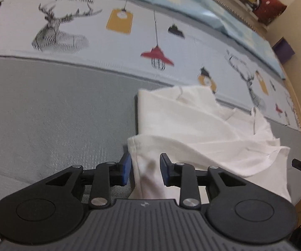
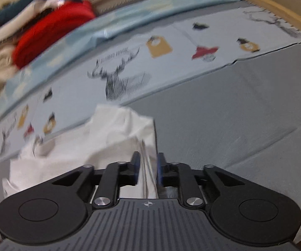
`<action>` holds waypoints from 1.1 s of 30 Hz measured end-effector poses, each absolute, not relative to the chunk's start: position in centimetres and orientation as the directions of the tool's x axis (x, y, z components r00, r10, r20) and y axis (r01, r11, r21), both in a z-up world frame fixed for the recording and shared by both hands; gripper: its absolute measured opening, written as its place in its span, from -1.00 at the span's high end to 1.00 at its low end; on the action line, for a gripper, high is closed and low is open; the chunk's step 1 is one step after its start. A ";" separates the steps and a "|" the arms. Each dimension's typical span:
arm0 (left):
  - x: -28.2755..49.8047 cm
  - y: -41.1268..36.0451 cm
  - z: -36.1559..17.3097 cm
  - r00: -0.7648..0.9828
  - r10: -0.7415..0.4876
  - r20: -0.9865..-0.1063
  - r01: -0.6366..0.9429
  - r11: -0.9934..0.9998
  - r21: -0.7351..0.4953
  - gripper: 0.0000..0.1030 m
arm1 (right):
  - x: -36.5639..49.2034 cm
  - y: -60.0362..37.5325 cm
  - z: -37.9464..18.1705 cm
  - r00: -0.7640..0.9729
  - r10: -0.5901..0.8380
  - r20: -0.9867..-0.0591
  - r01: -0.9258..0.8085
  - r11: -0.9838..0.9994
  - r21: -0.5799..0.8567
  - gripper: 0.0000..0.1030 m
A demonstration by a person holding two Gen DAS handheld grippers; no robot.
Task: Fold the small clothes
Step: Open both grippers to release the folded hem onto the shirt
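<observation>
Both the left gripper (image 1: 145, 168) and right gripper (image 2: 147, 168) stand parted around the white garment (image 1: 192, 129) on the bed (image 1: 45, 115); releasing both corners evenly should keep the fold square.

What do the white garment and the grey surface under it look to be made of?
White garment: soft matte fabric, probably cotton knit; it creases and drapes limply, with stitched hems. Grey surface: woven-looking textile, matte, with a fine grid texture; likely a mat or bed cover.
</observation>
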State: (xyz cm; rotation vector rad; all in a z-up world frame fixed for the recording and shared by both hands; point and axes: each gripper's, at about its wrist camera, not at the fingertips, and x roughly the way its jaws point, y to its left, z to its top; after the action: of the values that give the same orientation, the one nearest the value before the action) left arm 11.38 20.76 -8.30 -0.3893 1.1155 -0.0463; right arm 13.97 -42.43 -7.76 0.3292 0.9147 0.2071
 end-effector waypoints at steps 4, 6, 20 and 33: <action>12.2 20.3 -9.6 0.418 -0.203 -0.886 -0.185 0.935 -0.302 0.10 | 14.7 -40.4 -8.8 0.582 0.303 -0.755 -0.076 0.944 0.320 0.61; 12.5 20.1 -10.0 0.404 -0.204 -0.892 -0.190 0.935 -0.300 0.08 | 15.3 -39.4 -8.8 0.593 0.298 -0.748 -0.095 0.948 0.303 0.61; 13.4 18.3 -5.9 0.629 -0.073 -0.774 -0.146 0.967 -0.210 0.89 | 16.0 -37.4 -5.1 0.815 0.212 -0.540 -0.099 0.968 0.231 0.90; 17.2 17.5 -4.9 0.703 0.023 -0.711 -0.233 0.952 -0.199 0.84 | 20.3 -34.8 -5.0 0.875 0.065 -0.480 0.033 0.981 0.193 0.90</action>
State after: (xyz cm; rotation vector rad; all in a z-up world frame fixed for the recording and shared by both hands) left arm 17.22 17.46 -4.88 -0.2851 0.7813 0.1448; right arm 20.29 -34.83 -4.97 0.1982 0.5061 0.0165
